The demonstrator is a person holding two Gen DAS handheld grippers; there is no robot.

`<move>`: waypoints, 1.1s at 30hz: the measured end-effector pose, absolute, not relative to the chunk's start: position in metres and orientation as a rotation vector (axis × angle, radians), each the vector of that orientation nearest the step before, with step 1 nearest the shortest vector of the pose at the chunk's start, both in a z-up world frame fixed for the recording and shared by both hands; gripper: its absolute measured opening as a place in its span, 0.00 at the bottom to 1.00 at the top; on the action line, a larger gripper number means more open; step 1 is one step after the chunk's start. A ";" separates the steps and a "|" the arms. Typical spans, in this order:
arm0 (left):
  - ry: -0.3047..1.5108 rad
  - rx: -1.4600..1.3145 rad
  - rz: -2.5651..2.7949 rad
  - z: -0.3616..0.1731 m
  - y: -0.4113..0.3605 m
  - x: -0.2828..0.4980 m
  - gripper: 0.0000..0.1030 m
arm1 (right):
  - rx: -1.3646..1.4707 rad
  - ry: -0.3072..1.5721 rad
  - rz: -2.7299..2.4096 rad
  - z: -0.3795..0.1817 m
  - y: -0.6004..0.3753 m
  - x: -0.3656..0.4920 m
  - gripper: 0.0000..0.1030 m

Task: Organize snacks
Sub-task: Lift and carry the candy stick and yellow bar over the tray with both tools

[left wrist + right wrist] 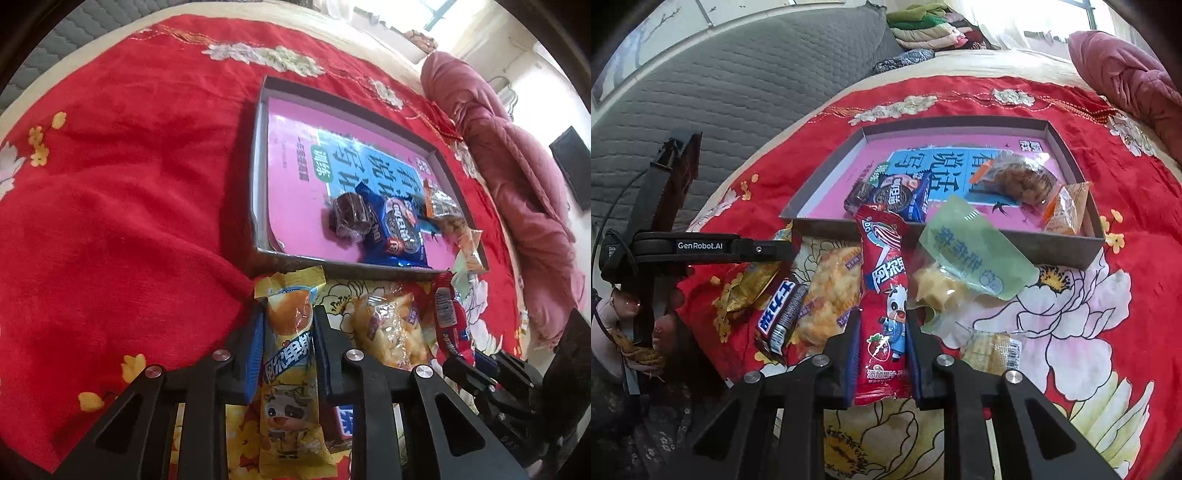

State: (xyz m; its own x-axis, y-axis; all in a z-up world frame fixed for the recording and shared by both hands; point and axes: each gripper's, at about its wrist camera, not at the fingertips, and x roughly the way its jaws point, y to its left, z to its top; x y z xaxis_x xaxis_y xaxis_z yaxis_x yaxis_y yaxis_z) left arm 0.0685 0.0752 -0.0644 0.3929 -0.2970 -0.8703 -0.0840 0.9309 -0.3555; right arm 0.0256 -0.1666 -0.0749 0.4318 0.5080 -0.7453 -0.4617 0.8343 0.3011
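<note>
Bed, red floral blanket point(122, 192) spread over it, padded grey headboard point(720, 85) behind, pink quilt point(517, 192) bunched at the far side. A shallow grey tray point(1067, 248) sits on the blanket, a pink-and-blue book cover lining its floor.

Already in the tray: blue cookie pack point(397, 229), dark wrapped cake point(349, 216), orange-ended clear packet point(1015, 175), small orange sachet point(1065, 208).

Loose pile just in front of the tray's near wall: clear bag of puffed bites point(831, 291), green pouch point(971, 251), brown-and-blue chocolate bar point(781, 310), a small packet of crackers point(993, 350).

Left tongs point(288, 332): jaws closed onto a yellow candy packet point(291, 365), which runs lengthwise between the fingers, top end near the tray wall.

Right tongs point(882, 339): jaws closed onto a red candy packet point(884, 295), its top end lying up against the tray's near wall.

Step in hand, as I read it: both packets gripped at once, neither yet carried over the wall.

Next move calls for: lift each packet clear of the pile, carry it over the near wall, release on bare pink floor away from the cookie pack. The left packet has open floor ahead; the right must avoid the green pouch resting on the rim.
</note>
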 end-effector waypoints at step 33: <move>1.104 -0.327 -0.100 -0.024 0.065 0.060 0.25 | 0.144 0.850 0.625 -0.056 -0.183 0.031 0.22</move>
